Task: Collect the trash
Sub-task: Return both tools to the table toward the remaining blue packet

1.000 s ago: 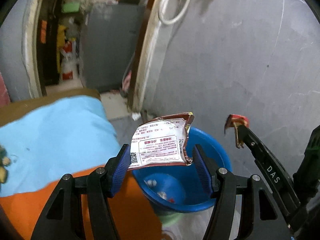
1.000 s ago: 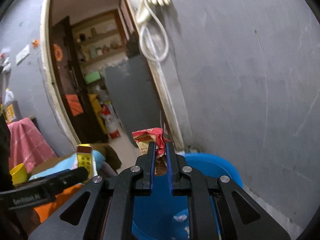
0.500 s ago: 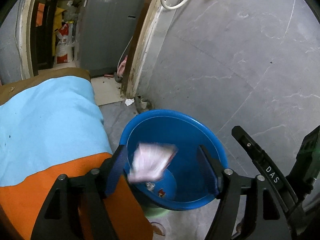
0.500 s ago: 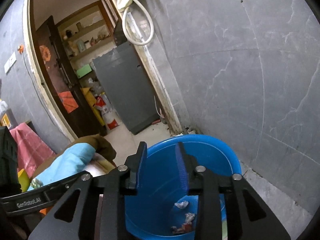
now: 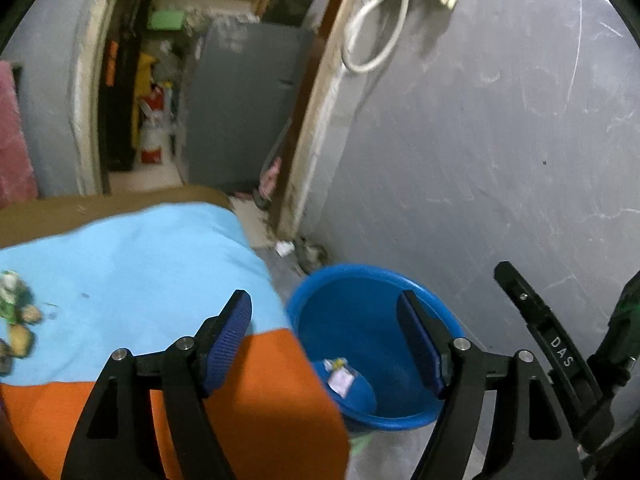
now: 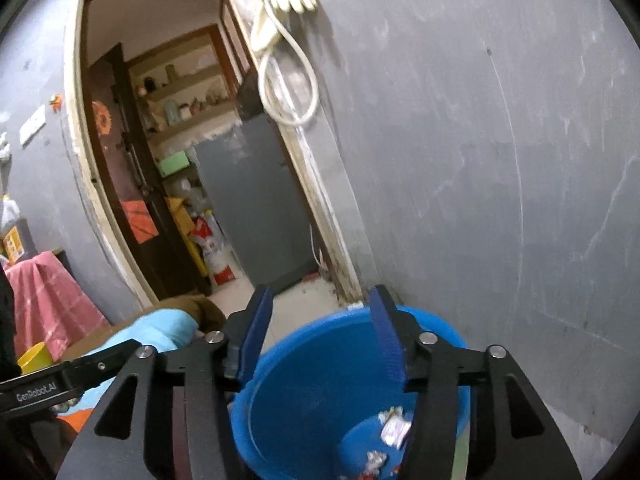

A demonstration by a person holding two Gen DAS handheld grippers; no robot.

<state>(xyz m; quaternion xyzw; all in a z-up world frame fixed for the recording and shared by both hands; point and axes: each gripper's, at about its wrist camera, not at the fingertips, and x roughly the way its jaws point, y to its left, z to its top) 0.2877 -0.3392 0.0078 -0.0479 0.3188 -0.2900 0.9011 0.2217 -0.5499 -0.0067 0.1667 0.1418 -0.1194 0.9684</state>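
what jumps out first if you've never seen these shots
The bright blue bucket on the floor by the grey wall, with scraps of trash lying at its bottom. Both the left gripper and the right gripper hang open and empty near it. To the left, a light blue and orange cloth carries more litter at its far edge.
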